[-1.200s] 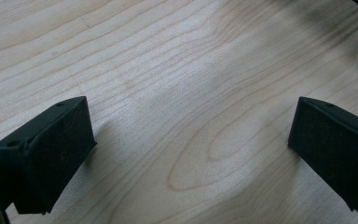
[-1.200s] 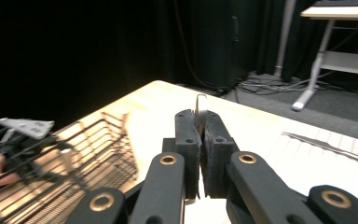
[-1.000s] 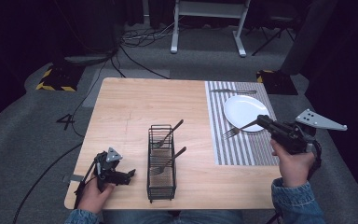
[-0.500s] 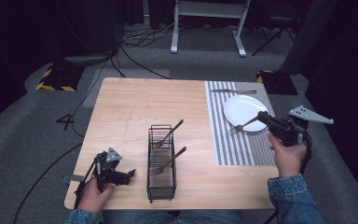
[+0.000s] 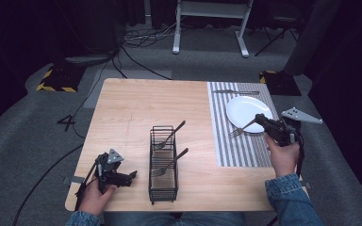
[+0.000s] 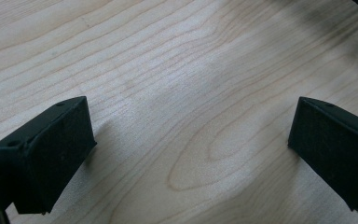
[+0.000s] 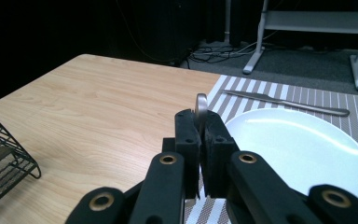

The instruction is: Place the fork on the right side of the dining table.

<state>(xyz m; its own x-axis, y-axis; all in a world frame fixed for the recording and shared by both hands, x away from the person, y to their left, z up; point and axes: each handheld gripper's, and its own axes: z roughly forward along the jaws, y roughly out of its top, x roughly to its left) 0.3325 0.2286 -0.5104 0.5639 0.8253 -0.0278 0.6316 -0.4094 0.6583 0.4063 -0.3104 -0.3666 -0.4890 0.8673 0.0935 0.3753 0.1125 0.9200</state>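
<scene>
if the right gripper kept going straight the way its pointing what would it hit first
Most likely the striped placemat just left of the white plate. The right gripper is shut on a fork whose tines lead the way, so they would touch first; their height above the mat is unclear.

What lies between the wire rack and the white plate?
In the high view, bare wooden table, then striped placemat, separates the wire rack from the white plate.

**Bright table, dark surroundings**

The wooden table (image 5: 136, 108) is being lit evenly from above while the surrounding floor is being left dim. Soft shadows are being cast beneath the left gripper's fingers (image 6: 46, 149). Slight blur is being shown overall.
</scene>
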